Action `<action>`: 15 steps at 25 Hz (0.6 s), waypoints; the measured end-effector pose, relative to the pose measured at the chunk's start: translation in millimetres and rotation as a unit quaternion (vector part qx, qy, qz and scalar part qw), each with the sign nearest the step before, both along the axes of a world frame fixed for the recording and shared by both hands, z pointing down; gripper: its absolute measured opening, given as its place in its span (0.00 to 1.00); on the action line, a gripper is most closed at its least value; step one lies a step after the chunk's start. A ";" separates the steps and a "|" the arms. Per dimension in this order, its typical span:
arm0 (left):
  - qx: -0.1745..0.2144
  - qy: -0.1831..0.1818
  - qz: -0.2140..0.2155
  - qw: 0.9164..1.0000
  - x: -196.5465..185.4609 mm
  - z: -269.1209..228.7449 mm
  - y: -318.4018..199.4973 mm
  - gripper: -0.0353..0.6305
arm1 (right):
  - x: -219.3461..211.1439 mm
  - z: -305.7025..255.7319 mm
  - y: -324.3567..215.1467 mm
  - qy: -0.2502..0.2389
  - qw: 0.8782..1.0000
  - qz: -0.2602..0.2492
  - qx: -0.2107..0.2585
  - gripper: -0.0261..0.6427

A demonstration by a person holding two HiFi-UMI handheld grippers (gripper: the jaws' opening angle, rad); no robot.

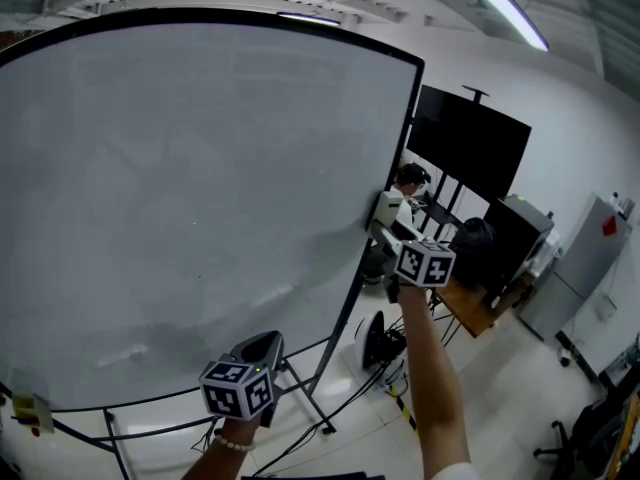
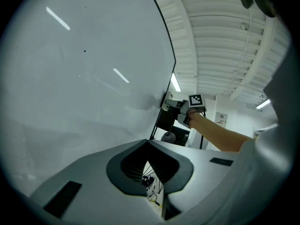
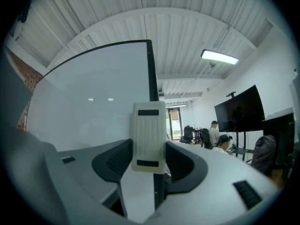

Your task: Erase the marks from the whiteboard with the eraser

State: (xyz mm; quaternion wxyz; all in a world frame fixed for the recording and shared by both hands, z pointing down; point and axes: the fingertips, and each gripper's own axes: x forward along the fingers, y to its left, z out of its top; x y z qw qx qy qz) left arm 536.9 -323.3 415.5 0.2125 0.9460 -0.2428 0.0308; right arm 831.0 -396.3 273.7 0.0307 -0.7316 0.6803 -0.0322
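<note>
Squarely between right gripper (image 3: 149,150) jaws, the eraser (image 3: 149,135).

**Bright, even indoor lighting seen through fisheye optics.**
Light comes from ceiling strip lights (image 1: 508,12). The whiteboard (image 2: 84,78) shows their reflections as pale streaks over faint grey smudging. All views bow strongly at the edges, and both gripper views have dark vignetted corners. The eraser (image 3: 149,137) is softly and evenly lit.
</note>
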 end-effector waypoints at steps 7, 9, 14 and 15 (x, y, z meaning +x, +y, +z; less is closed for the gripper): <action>-0.004 -0.006 0.004 1.000 11.5 6.3 -9.2 0.04 | 8.9 33.1 -3.2 -0.008 1.000 -0.013 0.003 0.41; -0.006 -0.007 0.005 1.000 13.2 8.7 -11.1 0.04 | 2.4 35.6 -5.1 0.004 1.000 -0.020 -0.001 0.41; -0.010 -0.009 0.007 1.000 16.0 11.1 -7.8 0.03 | -13.9 42.0 -1.5 0.009 0.999 -0.038 -0.007 0.41; -0.010 -0.008 0.009 1.000 16.1 11.6 -7.4 0.04 | -17.9 42.0 -0.3 0.011 0.999 -0.039 -0.008 0.41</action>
